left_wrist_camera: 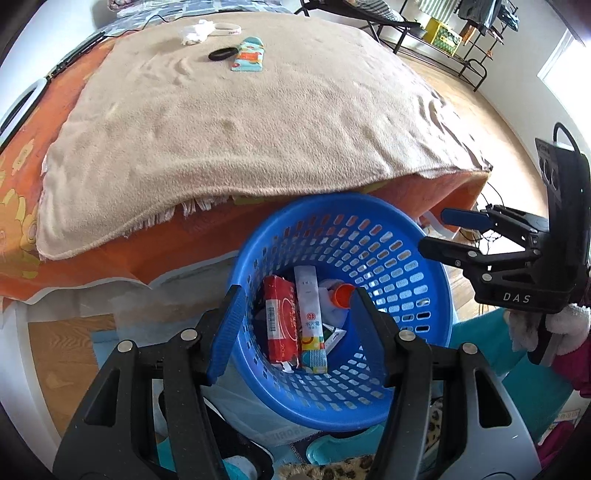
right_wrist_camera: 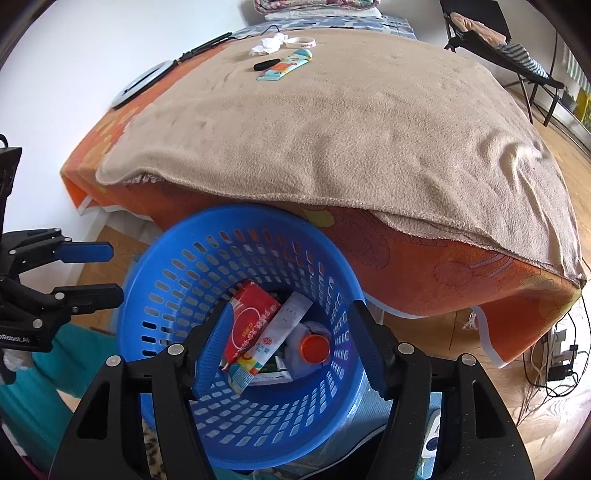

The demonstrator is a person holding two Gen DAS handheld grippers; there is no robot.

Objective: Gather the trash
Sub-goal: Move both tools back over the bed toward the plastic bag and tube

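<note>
Hovering over a blue basket [left_wrist_camera: 343, 236] beside the bed [right_wrist_camera: 424, 266], the left gripper [left_wrist_camera: 295, 332] and the right gripper [right_wrist_camera: 291, 347] both stand spread wide and hold nothing. Inside the basket lie a red packet [left_wrist_camera: 280, 321], a white sachet [left_wrist_camera: 310, 325] and a bottle with an orange cap [right_wrist_camera: 315, 349]. Far across the tan blanket [left_wrist_camera: 240, 122] on the bed rest a crumpled tissue [left_wrist_camera: 195, 31], a white band [left_wrist_camera: 227, 28], a black ring [left_wrist_camera: 221, 54] and a colourful wrapper [left_wrist_camera: 249, 54], close together.
</note>
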